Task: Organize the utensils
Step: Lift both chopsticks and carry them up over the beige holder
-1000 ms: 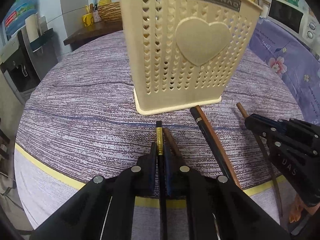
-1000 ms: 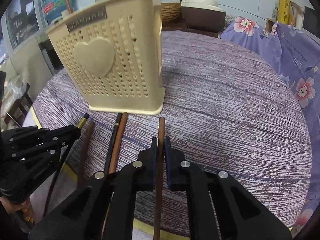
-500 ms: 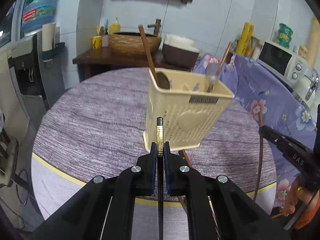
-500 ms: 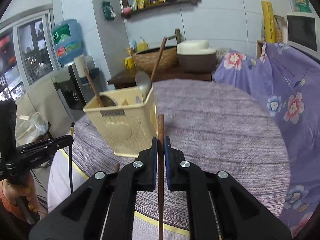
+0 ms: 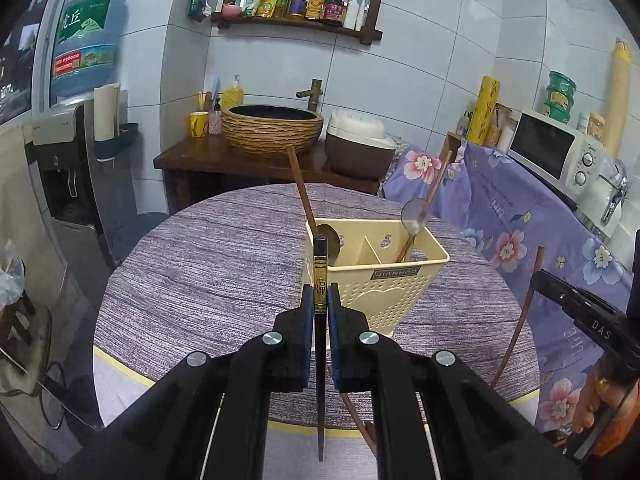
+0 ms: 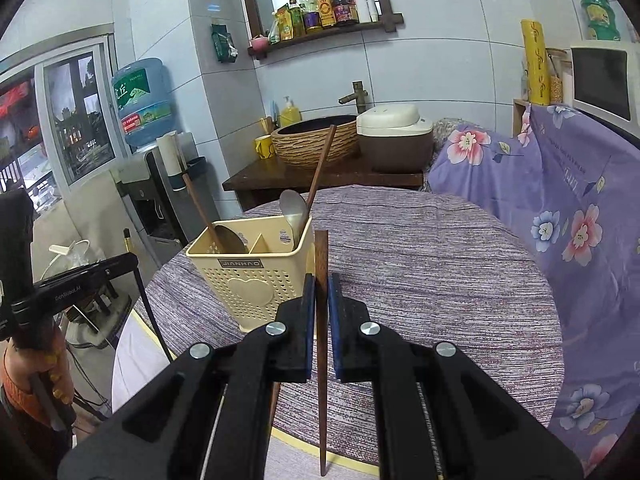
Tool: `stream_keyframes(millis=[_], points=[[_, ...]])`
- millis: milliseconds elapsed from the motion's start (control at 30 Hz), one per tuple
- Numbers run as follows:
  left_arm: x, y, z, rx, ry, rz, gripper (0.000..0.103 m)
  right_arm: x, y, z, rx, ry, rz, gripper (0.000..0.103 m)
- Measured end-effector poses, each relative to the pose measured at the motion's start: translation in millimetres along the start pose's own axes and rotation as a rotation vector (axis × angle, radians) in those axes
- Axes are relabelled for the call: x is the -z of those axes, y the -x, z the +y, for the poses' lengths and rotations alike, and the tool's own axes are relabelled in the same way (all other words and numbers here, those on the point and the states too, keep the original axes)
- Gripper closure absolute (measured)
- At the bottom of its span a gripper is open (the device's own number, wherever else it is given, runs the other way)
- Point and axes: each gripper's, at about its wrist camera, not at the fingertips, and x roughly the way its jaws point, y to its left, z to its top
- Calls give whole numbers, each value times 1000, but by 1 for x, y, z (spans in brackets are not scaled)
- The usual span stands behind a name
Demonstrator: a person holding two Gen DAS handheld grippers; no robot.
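Chopsticks (image 5: 320, 276) (image 6: 321, 264) upright, clamped, tips down.

Round table (image 5: 208, 280), cream utensil holder (image 5: 384, 292), brown chopstick (image 5: 358, 420)

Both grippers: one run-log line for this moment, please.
left gripper: shut on black chopstick | right gripper: shut on brown chopstick | caddy: two spoons

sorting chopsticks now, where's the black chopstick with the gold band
The black chopstick with the gold band is clamped in the left gripper, lifted before the cream plastic utensil holder.
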Motion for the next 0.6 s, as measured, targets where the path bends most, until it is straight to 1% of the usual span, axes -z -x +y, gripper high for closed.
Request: stream_keyframes(millis=[333,600], points=[[-10,7,4,24,7,-21,95,-12,7,8,-9,25,-28,95],[-26,15,3,37,-8,-44,95,-28,9,14,-27,38,-40,95]])
